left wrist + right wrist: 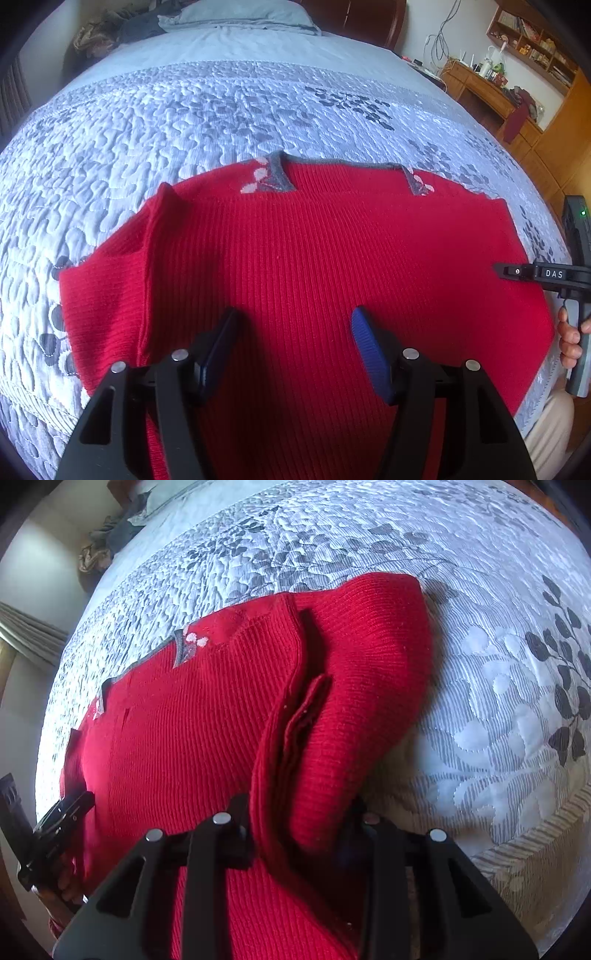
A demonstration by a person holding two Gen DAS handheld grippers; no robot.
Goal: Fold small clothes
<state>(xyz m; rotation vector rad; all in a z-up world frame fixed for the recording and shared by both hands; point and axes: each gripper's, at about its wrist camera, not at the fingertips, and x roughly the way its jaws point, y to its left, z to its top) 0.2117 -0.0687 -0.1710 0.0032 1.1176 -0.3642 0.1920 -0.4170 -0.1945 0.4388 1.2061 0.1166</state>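
My right gripper is closed on a thick bunch of the red sweater, the folded side panel caught between its fingers; my left gripper hangs spread wide above the knit, holding nothing. The sweater lies flat on the quilted bedspread, near the bed's front edge, its grey neckline toward twelve o'clock in the left view and the hem toward six, so I judge its long axis runs twelve to six. One sleeve is tucked in at nine o'clock. The risk I see: the right grip holds several layers, and if I carry them across, the inner layers could slip out and the fold go crooked. With my left gripper not pinning the body, the whole sweater might drag across the slick bedspread.
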